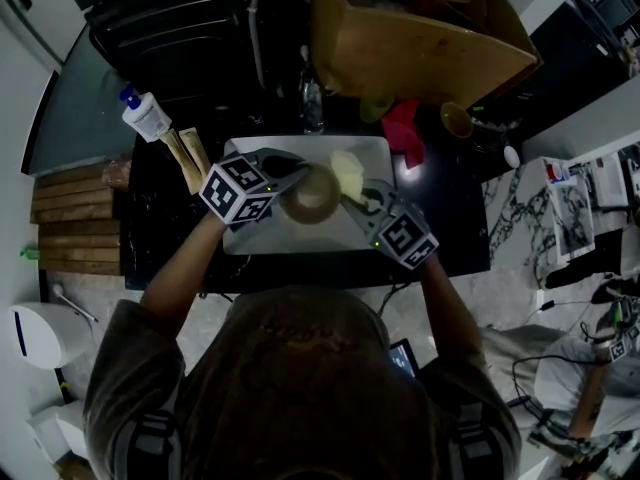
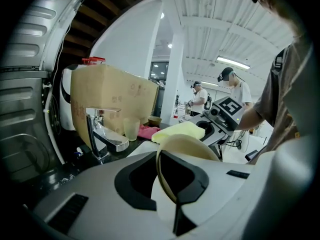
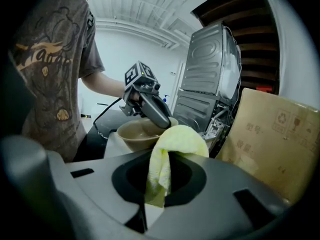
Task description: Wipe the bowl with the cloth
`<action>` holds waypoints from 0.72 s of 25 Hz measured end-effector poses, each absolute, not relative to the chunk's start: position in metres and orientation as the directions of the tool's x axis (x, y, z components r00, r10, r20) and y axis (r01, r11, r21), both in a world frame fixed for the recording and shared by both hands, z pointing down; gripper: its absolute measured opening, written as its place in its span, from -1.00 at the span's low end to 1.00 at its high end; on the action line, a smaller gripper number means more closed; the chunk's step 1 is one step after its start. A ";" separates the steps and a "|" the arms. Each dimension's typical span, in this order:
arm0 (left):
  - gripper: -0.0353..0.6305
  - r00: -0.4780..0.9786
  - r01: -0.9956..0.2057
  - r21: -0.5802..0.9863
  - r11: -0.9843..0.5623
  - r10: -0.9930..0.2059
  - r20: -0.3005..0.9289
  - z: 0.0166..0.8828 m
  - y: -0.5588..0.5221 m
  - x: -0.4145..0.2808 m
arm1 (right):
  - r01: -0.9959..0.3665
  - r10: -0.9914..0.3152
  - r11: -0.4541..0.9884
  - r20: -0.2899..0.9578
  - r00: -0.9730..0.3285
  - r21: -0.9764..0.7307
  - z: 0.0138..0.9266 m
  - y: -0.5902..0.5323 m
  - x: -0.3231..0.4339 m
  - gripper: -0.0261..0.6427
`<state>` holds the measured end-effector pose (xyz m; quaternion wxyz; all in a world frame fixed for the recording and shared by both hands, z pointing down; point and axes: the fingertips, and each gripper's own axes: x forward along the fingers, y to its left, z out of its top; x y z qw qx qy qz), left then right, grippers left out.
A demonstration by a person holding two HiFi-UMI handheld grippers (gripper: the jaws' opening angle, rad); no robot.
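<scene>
The left gripper (image 1: pixel 296 175) clamps the rim of the bowl (image 1: pixel 311 198) over a white tray (image 1: pixel 262 241). The right gripper (image 1: pixel 352 196) pinches the yellow cloth (image 1: pixel 345 170) beside it.

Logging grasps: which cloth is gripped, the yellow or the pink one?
The yellow cloth, pinched in the right gripper; the pink cloth lies apart, ungripped.

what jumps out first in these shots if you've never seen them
A tan bowl shows mid-picture over the white tray, its rim clamped in the left gripper. Beside it the right gripper pinches a pale yellow cloth near the bowl's edge. A big cardboard box looms behind.
</scene>
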<state>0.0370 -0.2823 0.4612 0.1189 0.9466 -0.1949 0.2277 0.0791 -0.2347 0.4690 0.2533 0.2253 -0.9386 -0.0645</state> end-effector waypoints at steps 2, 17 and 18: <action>-0.80 0.817 -0.444 0.142 -0.885 -0.334 0.471 0.461 -0.286 0.034 | -0.395 -0.453 0.891 0.441 -0.775 0.222 0.468 -0.233 0.078 -0.85; -0.80 0.787 -0.573 0.170 -0.801 -0.481 0.387 0.449 -0.311 0.024 | -0.406 -0.430 0.902 0.399 -0.810 0.149 0.468 -0.213 0.062 -0.85; -0.80 0.782 -0.582 0.169 -0.795 -0.492 0.382 0.449 -0.312 0.023 | -0.408 -0.430 0.902 0.396 -0.811 0.144 0.468 -0.211 0.060 -0.85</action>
